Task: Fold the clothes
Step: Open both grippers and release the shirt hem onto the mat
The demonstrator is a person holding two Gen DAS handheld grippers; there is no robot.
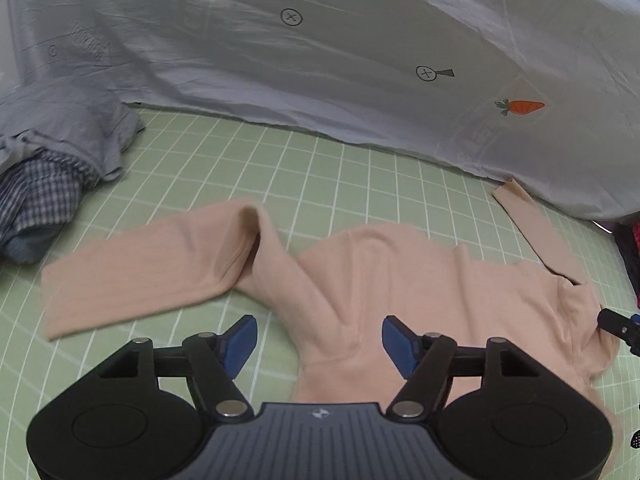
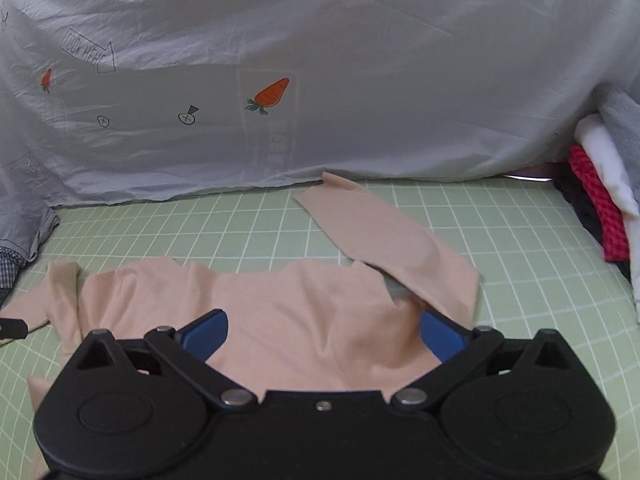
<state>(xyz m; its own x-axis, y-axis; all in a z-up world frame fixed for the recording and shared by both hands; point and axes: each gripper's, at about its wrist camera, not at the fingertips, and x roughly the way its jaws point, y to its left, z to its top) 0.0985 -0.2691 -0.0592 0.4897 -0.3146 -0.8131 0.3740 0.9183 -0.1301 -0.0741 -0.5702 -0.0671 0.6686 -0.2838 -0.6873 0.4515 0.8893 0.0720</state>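
A peach long-sleeved top (image 1: pixel 384 280) is being shown lying spread on a green gridded mat (image 1: pixel 320 176) covering the table. In the left wrist view, one sleeve (image 1: pixel 132 268) is being seen doubled back on itself and stretching out to the left, while the other sleeve (image 1: pixel 528 224) is running up toward the far right. The left gripper (image 1: pixel 319 342) is being held just above the near part of the garment with its blue pads (image 1: pixel 242 340) spread wide, nothing being pinched between them. In the right wrist view, the right gripper (image 2: pixel 324 334) is likewise being held wide apart over the top's body (image 2: pixel 288 320), its right pad (image 2: pixel 442 334) lying beside the folded shoulder of the sleeve (image 2: pixel 372 224); no cloth is being clamped. A pale grey sheet printed with carrots (image 2: pixel 272 94) is being seen hanging behind the mat. A pile of blue and checked clothes (image 1: pixel 48 168) is resting at the left, and a stack with red checked fabric (image 2: pixel 600 208) at the right.
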